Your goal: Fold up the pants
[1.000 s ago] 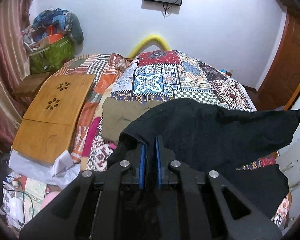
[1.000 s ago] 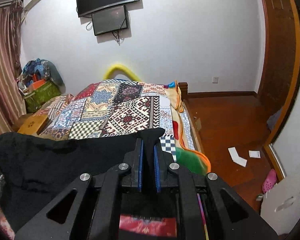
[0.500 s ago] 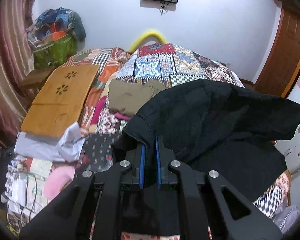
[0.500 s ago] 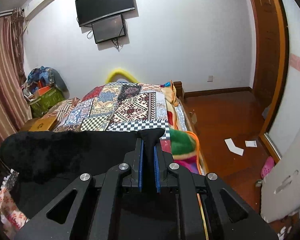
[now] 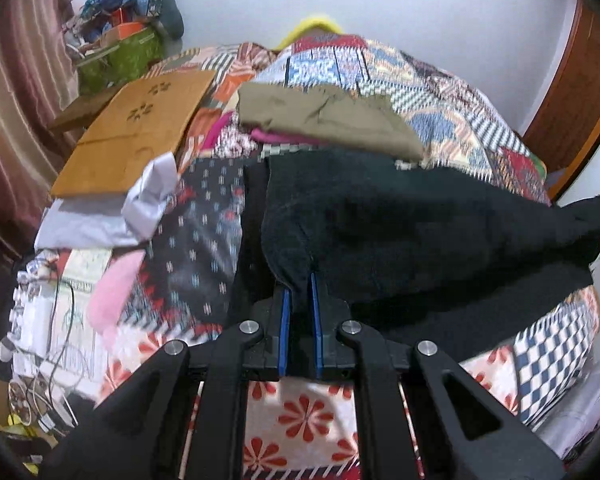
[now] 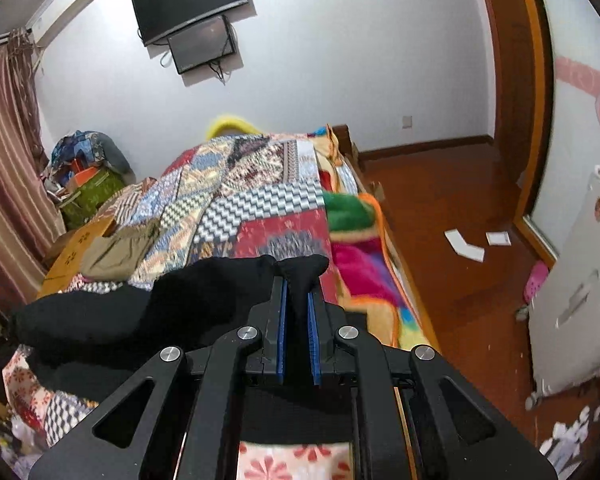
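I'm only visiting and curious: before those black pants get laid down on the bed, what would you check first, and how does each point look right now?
1. Left gripper shut on the black pants: ok.
2. Right gripper shut on the pants: ok.
3. Cloth spans between both grippers without slipping out: ok.
4. Landing spot on the patchwork quilt free: not ok, a folded khaki garment lies just beyond.
5. Pants lying smooth, legs aligned: cannot tell, the fabric is bunched and dark.

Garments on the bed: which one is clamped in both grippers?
The black pants, gripped by the left gripper and right gripper; the folded khaki garment lies untouched behind.
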Available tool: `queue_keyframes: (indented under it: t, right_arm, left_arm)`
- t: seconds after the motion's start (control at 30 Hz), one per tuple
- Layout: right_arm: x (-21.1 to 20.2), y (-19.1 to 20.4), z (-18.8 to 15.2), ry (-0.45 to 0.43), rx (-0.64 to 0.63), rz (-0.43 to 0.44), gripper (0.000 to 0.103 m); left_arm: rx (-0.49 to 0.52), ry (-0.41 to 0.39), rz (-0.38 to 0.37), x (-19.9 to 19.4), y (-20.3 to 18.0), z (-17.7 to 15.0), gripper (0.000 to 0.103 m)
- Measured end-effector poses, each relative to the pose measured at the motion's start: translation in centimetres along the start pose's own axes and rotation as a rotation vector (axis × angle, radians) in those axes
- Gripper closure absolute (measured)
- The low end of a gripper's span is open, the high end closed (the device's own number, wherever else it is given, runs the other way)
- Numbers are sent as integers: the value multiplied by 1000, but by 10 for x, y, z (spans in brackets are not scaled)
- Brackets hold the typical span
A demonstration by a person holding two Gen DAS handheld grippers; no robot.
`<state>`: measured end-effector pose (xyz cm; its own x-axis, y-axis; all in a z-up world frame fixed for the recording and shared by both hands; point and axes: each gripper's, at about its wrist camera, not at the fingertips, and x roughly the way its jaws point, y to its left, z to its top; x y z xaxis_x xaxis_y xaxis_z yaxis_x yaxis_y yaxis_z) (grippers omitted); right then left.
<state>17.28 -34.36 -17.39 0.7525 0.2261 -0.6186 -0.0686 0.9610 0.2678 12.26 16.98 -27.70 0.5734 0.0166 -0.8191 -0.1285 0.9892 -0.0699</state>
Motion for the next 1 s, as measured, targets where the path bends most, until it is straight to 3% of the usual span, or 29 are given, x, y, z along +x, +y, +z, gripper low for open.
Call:
queue_keyframes:
  t: [0.23,0.47,0.77,1.0]
  right_arm:
    - [0,-18,-40,66,53,-18,95]
    - [8,-31,-67,131,70,-62,95]
    - [14,-43,-89,221,55,-108,94]
    - [2,-52,-89,240,66,-103,81]
  left_arm:
    - [-45,71,46,21,14,-35,94]
    - [-91,83,72,21,26,-50,94]
    - [-55,-19,92,-23,14,-21,94]
    - [15,-48,39,-30,-34,20,94]
